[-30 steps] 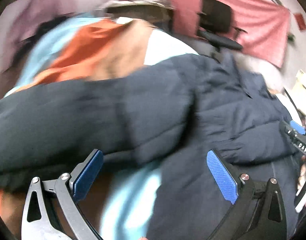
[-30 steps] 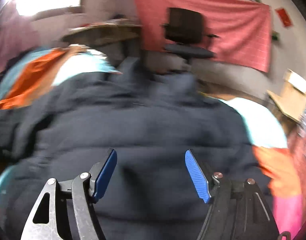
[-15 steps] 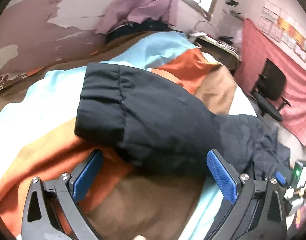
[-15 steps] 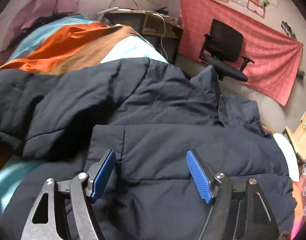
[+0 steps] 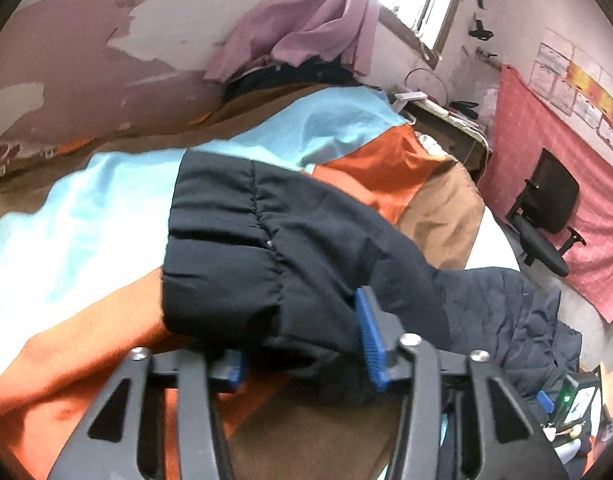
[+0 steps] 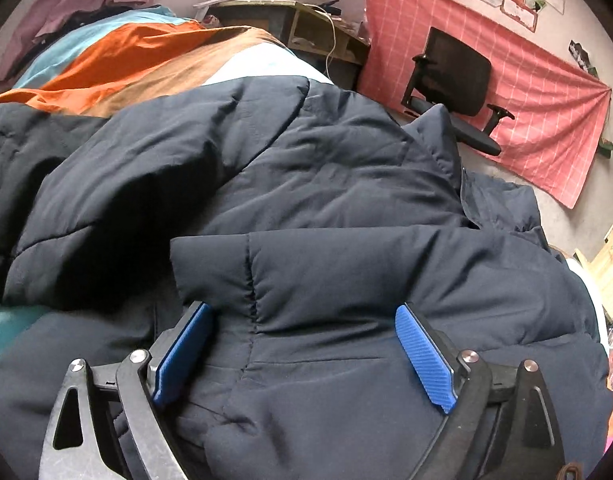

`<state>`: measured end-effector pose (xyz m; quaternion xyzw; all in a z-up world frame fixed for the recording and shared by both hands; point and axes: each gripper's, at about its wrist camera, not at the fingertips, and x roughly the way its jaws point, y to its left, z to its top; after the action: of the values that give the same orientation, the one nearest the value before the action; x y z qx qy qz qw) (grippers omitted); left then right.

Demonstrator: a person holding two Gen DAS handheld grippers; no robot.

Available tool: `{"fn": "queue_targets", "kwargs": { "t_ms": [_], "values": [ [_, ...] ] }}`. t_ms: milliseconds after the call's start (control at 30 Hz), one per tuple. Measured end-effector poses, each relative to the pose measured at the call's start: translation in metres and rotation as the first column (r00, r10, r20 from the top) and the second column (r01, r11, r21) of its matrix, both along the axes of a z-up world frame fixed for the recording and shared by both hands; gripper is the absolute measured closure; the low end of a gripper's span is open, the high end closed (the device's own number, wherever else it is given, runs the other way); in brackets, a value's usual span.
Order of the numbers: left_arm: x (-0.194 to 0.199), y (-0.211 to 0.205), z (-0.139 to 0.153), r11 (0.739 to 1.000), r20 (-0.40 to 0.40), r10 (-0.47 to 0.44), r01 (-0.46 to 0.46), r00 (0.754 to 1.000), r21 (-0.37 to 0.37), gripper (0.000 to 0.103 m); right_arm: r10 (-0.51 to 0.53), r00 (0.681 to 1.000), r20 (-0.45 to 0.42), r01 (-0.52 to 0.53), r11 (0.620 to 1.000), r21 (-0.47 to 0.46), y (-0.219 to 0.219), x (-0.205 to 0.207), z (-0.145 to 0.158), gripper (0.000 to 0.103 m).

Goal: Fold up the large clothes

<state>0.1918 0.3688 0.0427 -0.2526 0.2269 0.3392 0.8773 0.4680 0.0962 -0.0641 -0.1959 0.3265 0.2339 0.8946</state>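
Observation:
A dark navy puffer jacket (image 6: pixel 326 200) lies on a bed with a blue, orange and brown cover (image 5: pixel 86 220). In the left wrist view one sleeve (image 5: pixel 246 248) stretches out across the cover, cuff end toward the wall. My left gripper (image 5: pixel 302 340) has its blue pads on either side of the sleeve's near edge, narrowed around the fabric. In the right wrist view the other sleeve (image 6: pixel 346 276) lies folded across the jacket's body. My right gripper (image 6: pixel 306 352) is open, its pads straddling that sleeve's lower edge.
A black office chair (image 6: pixel 454 80) stands by a pink wall cloth (image 6: pixel 526 92) past the bed. A cluttered wooden desk (image 6: pixel 290 24) is at the bed's far end. A peeling wall (image 5: pixel 86 60) and purple curtain (image 5: pixel 306 28) border the bed's far side.
My left gripper has moved in onto the outstretched sleeve and its jaws have narrowed around the fabric. My right gripper has moved closer to the folded sleeve and stays open.

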Motion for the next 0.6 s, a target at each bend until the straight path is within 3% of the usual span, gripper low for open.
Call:
{"fn": "queue_targets", "kwargs": {
  "t_ms": [100,167,233,300,433,600],
  "values": [
    [0.007,-0.01,0.016,0.997,0.011,-0.039,0.039,0.999,0.067,0.078,0.004,1.0,-0.012,-0.004,1.0,0.03,-0.005,-0.005,0.009,0.01],
    [0.012,-0.023,0.032,0.989,0.034,-0.088,0.083,0.996,0.123,0.081,-0.001,0.999,-0.04,0.005,0.995,0.103,-0.016,-0.01,0.022,0.01],
    [0.02,-0.041,0.051,0.972,0.066,-0.155,0.141,0.986,0.187,0.083,-0.005,0.998,-0.067,0.018,0.979,0.204,-0.034,-0.017,0.041,0.01],
    [0.028,-0.057,0.067,0.953,0.095,-0.218,0.19,0.971,0.236,0.083,-0.006,0.997,-0.073,0.023,0.972,0.236,-0.047,-0.022,0.056,0.01],
    [0.049,-0.105,0.105,0.887,0.152,-0.389,0.325,0.909,0.33,0.087,-0.002,0.999,-0.051,0.016,0.96,0.281,-0.077,-0.029,0.085,0.01],
    [0.082,-0.161,0.131,0.811,0.198,-0.555,0.473,0.808,0.345,0.088,-0.049,0.999,-0.013,0.051,0.953,0.298,-0.133,-0.029,0.117,0.01]
  ]
}}
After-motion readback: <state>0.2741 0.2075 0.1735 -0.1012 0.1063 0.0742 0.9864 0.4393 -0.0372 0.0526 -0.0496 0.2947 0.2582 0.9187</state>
